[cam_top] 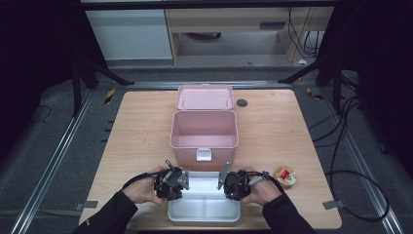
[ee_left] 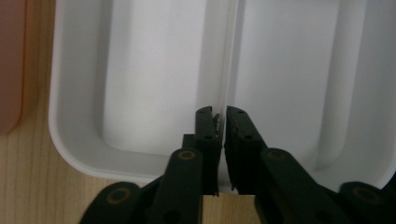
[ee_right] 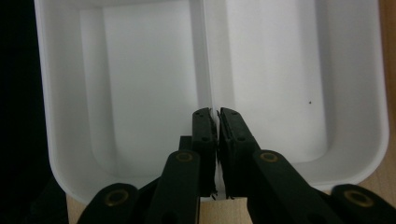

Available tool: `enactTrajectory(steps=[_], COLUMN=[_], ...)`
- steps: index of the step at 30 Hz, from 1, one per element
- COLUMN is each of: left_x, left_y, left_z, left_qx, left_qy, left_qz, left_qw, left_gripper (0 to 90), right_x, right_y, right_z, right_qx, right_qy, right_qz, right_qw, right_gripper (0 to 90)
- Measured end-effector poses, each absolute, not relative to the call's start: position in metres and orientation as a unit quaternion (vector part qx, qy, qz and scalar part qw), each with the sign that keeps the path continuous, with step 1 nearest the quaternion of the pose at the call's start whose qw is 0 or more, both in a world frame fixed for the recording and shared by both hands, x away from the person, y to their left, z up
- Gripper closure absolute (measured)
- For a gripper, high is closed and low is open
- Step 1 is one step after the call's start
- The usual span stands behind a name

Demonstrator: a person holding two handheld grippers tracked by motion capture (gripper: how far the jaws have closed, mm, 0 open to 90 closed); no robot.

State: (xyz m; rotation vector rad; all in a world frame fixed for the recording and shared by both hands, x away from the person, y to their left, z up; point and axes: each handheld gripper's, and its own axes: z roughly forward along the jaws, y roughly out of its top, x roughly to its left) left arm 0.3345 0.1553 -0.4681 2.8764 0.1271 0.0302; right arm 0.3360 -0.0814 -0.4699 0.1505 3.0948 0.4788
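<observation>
Black jaws of left gripper (ee_left: 218, 112) closest to lens, rising from bottom edge, narrow, a thin slit between the pads. White tray (ee_left: 154, 70) directly ahead of the tips and below them. Near end wall of tray sits in the slit, right where the centre divider (ee_left: 229, 56) meets it. Pads look just clear of the wall rather than pinching; hard to be sure.

Same picture at right gripper (ee_right: 215, 112): narrow slit astride the opposite end wall, divider running straight off from the tips, one compartment to either side.

From the high view: left hand (cam_top: 143, 190) and right hand (cam_top: 260, 191) at the two short ends of the tray, grippers pointing inward at each other. Long axis of tray on the line joining the two tools, resting flat at the table's (cam_top: 136, 136) near edge. Neither hand nearer; each has its own end.

Open pink box (cam_top: 187, 153) just past the tray's far long side, to the left of the left tool's line of sight, lid (cam_top: 204, 96) tipped back behind. Small round tub (cam_top: 285, 176) outboard of the right hand, apart from it.

Judgement: tray is down. Any coming move turns on the end-to-end line, either closing and lifting level together or backing straight out along it.
</observation>
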Motion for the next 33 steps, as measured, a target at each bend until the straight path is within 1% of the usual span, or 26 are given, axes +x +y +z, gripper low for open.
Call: enactTrajectory(steps=[3,6,9,11,12,13,15,16,17,19,23,24,27,31,33], left_x=[0.333,0.333,0.335,0.338,0.338,0.342,0.346,0.346,0.348,0.351,0.356,0.357,0.361,0.365,0.367], left_y=[0.158,0.165,0.176,0.185,0.185,0.193,0.202,0.202,0.205,0.213,0.223,0.225,0.233,0.244,0.248], left_z=[-0.462,-0.452,-0.441,-0.436,-0.436,-0.433,-0.434,-0.434,-0.435,-0.438,-0.444,-0.445,-0.449,-0.451,-0.452], left_qx=[0.988,0.98,0.972,0.965,0.965,0.958,0.947,0.947,0.943,0.933,0.916,0.914,0.905,0.896,0.892], left_qy=[0.052,0.082,0.121,0.151,0.151,0.182,0.222,0.222,0.234,0.264,0.308,0.313,0.335,0.353,0.36], left_qz=[0.022,0.037,0.053,0.068,0.068,0.08,0.091,0.091,0.095,0.099,0.108,0.111,0.119,0.116,0.122], left_qw=[0.144,0.175,0.195,0.203,0.203,0.206,0.214,0.214,0.215,0.225,0.233,0.233,0.235,0.244,0.242], left_gripper=[73.9,64.3,52.7,48.8,46.4,44.6,41.6,38.7,38.7,36.2,34.0,33.7,32.8,32.3,32.3], right_x=[0.336,0.336,0.337,0.339,0.341,0.342,0.346,0.346,0.349,0.354,0.36,0.361,0.361,0.361,0.363], right_y=[-0.084,-0.09,-0.1,-0.108,-0.111,-0.115,-0.124,-0.124,-0.131,-0.143,-0.161,-0.167,-0.184,-0.208,-0.217], right_z=[-0.465,-0.455,-0.445,-0.44,-0.438,-0.436,-0.434,-0.434,-0.432,-0.432,-0.433,-0.434,-0.436,-0.438,-0.44], right_qx=[0.068,0.1,0.133,0.159,0.176,0.189,0.211,0.211,0.226,0.253,0.288,0.302,0.338,0.384,0.398], right_qy=[0.981,0.972,0.961,0.954,0.95,0.947,0.94,0.94,0.935,0.924,0.912,0.908,0.897,0.879,0.873], right_qz=[0.181,0.212,0.238,0.245,0.248,0.249,0.251,0.251,0.252,0.257,0.251,0.245,0.233,0.217,0.211], right_qw=[0.008,0.019,0.043,0.062,0.069,0.078,0.095,0.095,0.108,0.13,0.146,0.156,0.164,0.181,0.186], right_gripper=[75.8,65.2,58.7,54.1,51.5,50.0,47.2,47.2,47.8,46.2,43.4,42.6,41.7,34.9,29.9])
